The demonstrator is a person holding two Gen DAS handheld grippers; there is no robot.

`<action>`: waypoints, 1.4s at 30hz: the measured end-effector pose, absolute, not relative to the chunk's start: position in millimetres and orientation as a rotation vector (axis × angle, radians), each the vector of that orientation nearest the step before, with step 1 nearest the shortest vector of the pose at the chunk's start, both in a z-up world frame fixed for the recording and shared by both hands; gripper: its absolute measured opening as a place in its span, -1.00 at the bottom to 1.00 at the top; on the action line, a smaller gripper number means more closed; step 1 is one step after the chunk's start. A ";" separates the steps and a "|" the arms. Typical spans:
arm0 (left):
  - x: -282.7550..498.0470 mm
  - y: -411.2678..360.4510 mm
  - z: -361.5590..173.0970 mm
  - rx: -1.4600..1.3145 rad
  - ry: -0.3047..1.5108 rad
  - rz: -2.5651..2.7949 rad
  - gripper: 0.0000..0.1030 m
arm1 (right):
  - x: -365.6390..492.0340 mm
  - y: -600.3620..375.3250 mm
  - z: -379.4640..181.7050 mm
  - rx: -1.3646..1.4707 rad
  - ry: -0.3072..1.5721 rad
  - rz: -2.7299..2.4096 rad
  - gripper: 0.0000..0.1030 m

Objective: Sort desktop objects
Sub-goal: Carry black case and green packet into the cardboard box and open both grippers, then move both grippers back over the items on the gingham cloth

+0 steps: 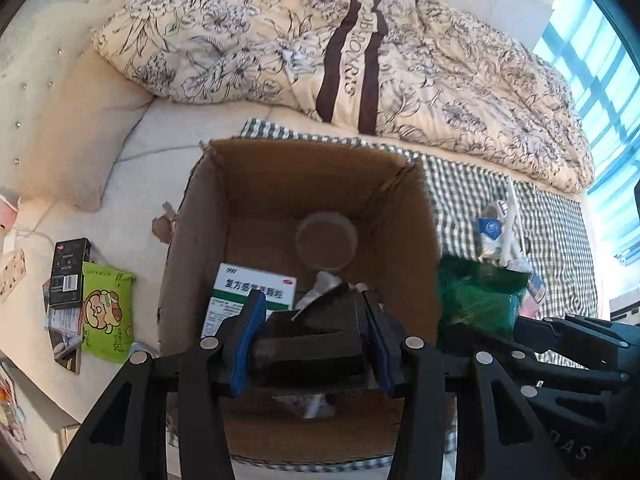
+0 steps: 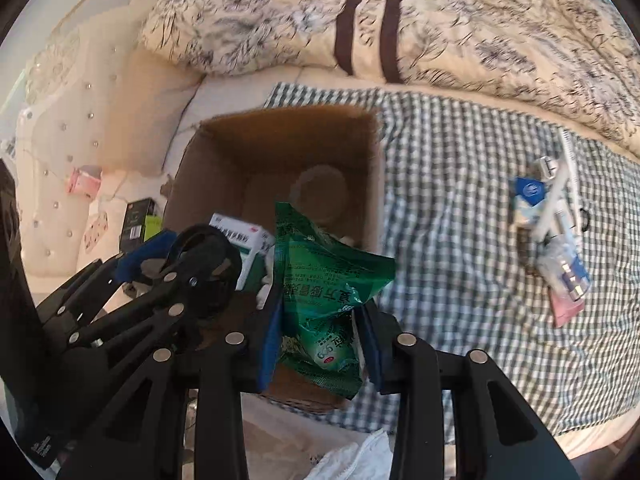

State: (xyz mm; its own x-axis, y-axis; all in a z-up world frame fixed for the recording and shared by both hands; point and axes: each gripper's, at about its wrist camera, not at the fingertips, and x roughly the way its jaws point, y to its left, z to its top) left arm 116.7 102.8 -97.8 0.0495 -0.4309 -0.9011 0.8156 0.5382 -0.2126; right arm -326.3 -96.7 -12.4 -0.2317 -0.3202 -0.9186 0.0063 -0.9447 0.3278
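An open cardboard carton (image 1: pixel 300 148) (image 2: pixel 288 114) stands on a checked cloth. Inside it lie a white-and-green medicine box (image 1: pixel 248 292) (image 2: pixel 244 244) and a clear tape roll (image 1: pixel 326 240) (image 2: pixel 320 192). My left gripper (image 1: pixel 313 300) hangs over the carton's near side. Its blue pads are shut on a black blocky object (image 1: pixel 312 344) that fills the gap between them. My right gripper (image 2: pixel 320 316) is shut on a green sachet packet (image 2: pixel 320 272) (image 1: pixel 476 296). It holds the packet above the carton's near right corner, close beside the left gripper.
Right of the carton, a pile of small cartons, tubes and packets (image 2: pixel 552 232) (image 1: pixel 500 236) lies on the checked cloth (image 2: pixel 460 200). A green wipes pack (image 1: pixel 106 308) and a black box (image 1: pixel 70 272) lie to the left. A flowered quilt (image 1: pixel 360 40) lies behind.
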 end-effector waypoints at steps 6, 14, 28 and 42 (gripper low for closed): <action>132.0 108.5 -106.0 0.385 1.196 -0.959 0.64 | -330.1 -95.8 -26.8 1.869 -0.424 -2.241 0.03; 121.4 97.8 -105.8 0.416 1.194 -1.001 0.68 | -328.0 -84.6 -21.6 1.879 -0.445 -2.294 0.05; 53.0 57.0 -77.1 0.486 1.134 -1.130 0.85 | -294.8 -3.3 -17.2 1.889 -0.635 -2.402 0.06; -60.6 -5.3 -67.8 0.550 1.158 -1.159 1.00 | -231.9 148.2 -25.1 1.915 -0.890 -2.502 0.42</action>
State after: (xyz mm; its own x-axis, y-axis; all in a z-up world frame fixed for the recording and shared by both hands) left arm -60.6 -5.3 -67.8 -0.0396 -0.4156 -0.9087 0.9089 0.3628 -0.2055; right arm -231.9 148.2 -25.1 -0.3103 -0.2158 -0.9258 -0.4174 -0.8441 0.3366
